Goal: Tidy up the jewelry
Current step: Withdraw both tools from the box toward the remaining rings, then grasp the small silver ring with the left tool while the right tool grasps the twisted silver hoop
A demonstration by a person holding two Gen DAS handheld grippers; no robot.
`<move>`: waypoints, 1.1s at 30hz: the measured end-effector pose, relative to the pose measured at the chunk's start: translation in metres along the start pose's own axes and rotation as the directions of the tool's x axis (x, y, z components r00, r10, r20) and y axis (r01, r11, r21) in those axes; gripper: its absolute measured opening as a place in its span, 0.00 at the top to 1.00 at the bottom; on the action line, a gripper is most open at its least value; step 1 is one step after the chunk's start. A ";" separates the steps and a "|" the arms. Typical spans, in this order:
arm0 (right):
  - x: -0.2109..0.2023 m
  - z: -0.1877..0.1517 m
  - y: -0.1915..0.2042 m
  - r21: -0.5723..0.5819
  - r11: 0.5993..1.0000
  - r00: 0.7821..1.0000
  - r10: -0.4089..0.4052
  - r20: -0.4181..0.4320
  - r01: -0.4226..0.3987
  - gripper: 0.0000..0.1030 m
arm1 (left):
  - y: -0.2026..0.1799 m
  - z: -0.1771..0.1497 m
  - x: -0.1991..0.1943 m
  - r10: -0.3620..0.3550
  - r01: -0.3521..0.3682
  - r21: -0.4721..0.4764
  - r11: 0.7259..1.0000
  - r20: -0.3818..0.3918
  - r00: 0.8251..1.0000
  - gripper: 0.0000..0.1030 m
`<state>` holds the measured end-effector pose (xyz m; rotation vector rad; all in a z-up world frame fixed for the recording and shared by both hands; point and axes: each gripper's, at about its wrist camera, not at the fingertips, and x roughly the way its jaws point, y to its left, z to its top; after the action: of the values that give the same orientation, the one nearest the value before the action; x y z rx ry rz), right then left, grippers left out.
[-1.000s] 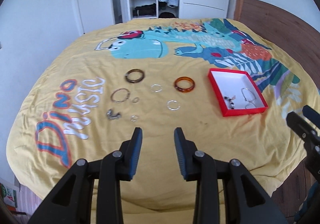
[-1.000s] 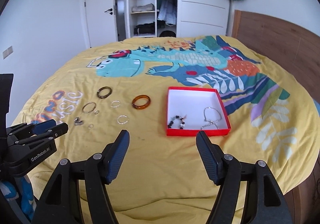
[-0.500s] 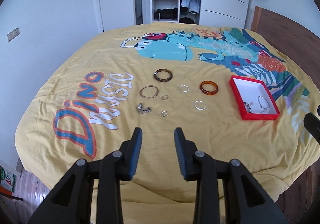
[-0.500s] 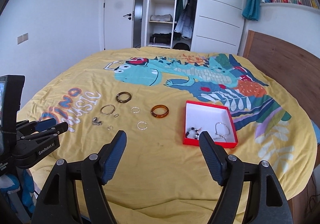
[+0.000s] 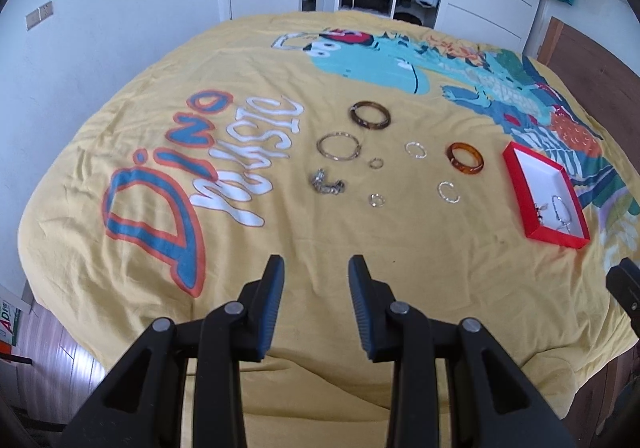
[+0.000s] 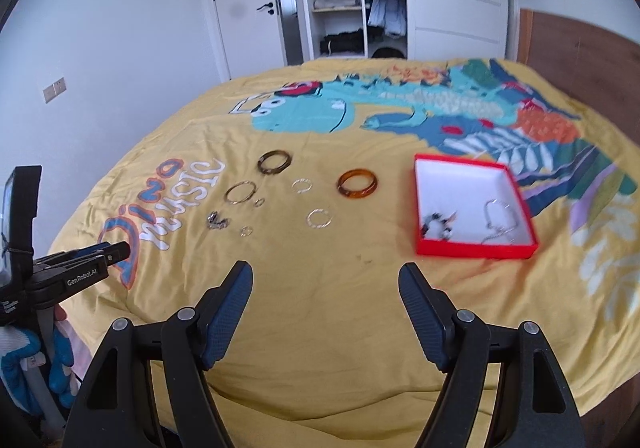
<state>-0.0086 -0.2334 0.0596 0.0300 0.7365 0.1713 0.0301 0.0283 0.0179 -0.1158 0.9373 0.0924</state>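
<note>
Yellow cotton bedspread [image 5: 360, 248] | round rings, bangles loose | red box [image 6: 472, 248] square | both grippers' fingers parted, empty

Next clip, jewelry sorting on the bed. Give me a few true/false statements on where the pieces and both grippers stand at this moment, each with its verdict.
1. The red box already holds a beaded bracelet and a silver chain. True.
2. The amber bangle lies inside the box. False: it lies on the yellow bedspread, apart from the box.
3. The left gripper holds a ring. False: nothing is between its fingers.
4. The right gripper is empty, jaws apart. True.
5. The dark brown bangle lies farther from the grippers than the thin metal hoop. True.
</note>
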 end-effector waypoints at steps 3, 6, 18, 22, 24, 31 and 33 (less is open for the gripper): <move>0.024 -0.002 0.000 0.006 1.000 0.999 0.022 -0.041 -0.022 0.28 | 0.005 0.004 0.022 -0.019 0.019 0.000 1.000 -0.025 1.000 0.64; 0.054 -0.001 -0.001 0.008 0.999 0.995 0.043 -0.086 -0.042 0.29 | 0.010 0.014 0.046 -0.030 0.029 -0.014 0.999 -0.044 0.999 0.61; 0.155 0.015 -0.010 -0.011 0.997 0.984 0.067 -0.165 -0.070 0.42 | -0.018 0.037 0.122 -0.183 0.187 0.025 0.982 -0.097 0.978 0.61; 0.189 0.025 -0.018 -0.022 0.995 0.980 0.089 -0.179 -0.095 0.47 | -0.036 0.045 0.150 -0.208 0.215 0.055 0.975 -0.113 0.972 0.61; 0.207 0.030 -0.023 -0.013 0.993 0.976 0.112 -0.188 -0.116 0.48 | -0.042 0.048 0.166 -0.215 0.223 0.056 0.973 -0.126 0.969 0.61; 0.258 0.040 -0.026 -0.035 0.988 0.966 0.137 -0.219 -0.148 0.48 | -0.051 0.052 0.198 -0.219 0.230 0.062 0.971 -0.146 0.965 0.61; 0.269 0.041 -0.024 -0.040 0.988 0.964 0.139 -0.228 -0.152 0.48 | -0.052 0.053 0.203 -0.218 0.230 0.071 0.971 -0.146 0.965 0.62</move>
<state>0.2184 -0.2111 -0.0908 0.0101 0.9558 0.3405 0.1985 -0.0103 -0.1115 -0.1477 1.0579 -0.1681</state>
